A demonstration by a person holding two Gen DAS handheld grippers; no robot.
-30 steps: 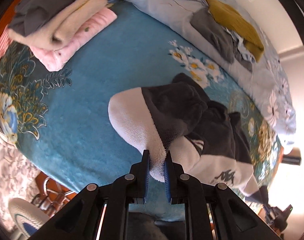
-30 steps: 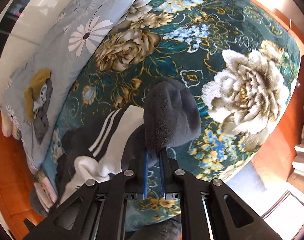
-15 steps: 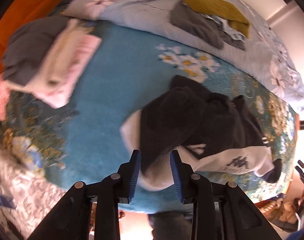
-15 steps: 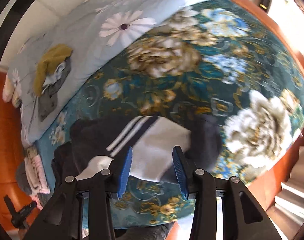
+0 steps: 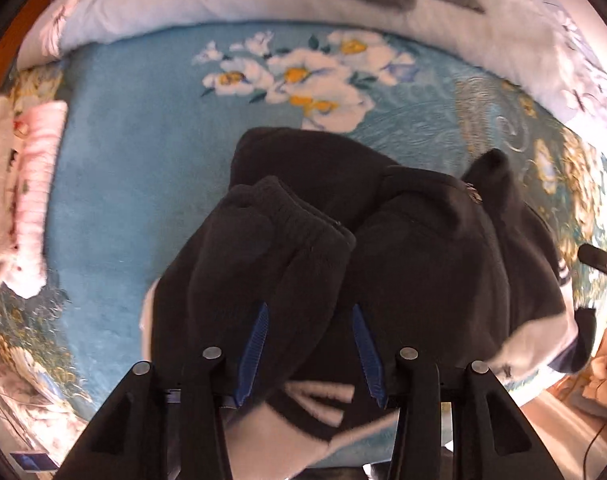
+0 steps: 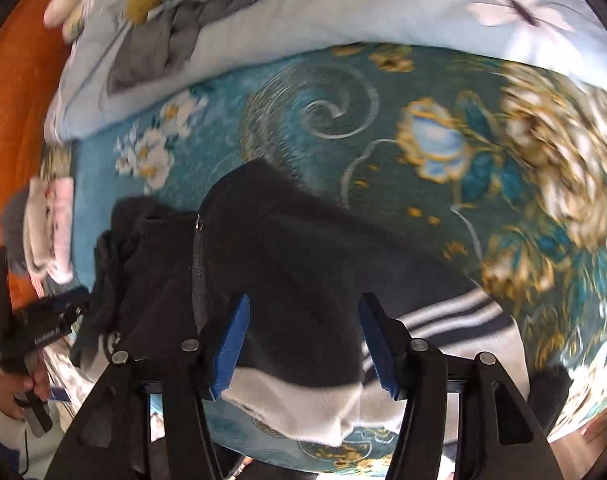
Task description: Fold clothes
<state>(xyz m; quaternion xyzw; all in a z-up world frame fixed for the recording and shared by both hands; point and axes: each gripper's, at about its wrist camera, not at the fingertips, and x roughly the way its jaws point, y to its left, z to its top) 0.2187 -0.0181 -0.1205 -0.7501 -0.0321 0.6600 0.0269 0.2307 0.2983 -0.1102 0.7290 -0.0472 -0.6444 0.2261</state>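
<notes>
A black and white fleece jacket [image 5: 423, 248] lies bunched on the blue floral blanket [image 5: 143, 128]. One black sleeve [image 5: 271, 240] is laid over its body. My left gripper [image 5: 309, 306] points down just above that sleeve. Its jaws are opening, and the pads stand apart without pressing the cloth. In the right wrist view the jacket [image 6: 303, 248] shows its zip [image 6: 199, 248] and striped white part [image 6: 443, 320]. My right gripper [image 6: 305, 300] hovers over it with jaws opening and no cloth pinched. The left gripper [image 6: 35, 332] is seen at the far left in a hand [image 6: 19, 392].
A folded stack of pink and cream clothes [image 5: 27, 200] sits at the blanket's left end. A pale flowered quilt [image 5: 183, 0] lies behind, with grey and mustard garments [image 6: 207, 12] on it. Orange-brown wood [image 6: 15, 80] borders the bed on the left.
Both grippers have let go of the sleeves they held and opened. Both have swung in low over the jacket, and the sleeves now lie on it.
</notes>
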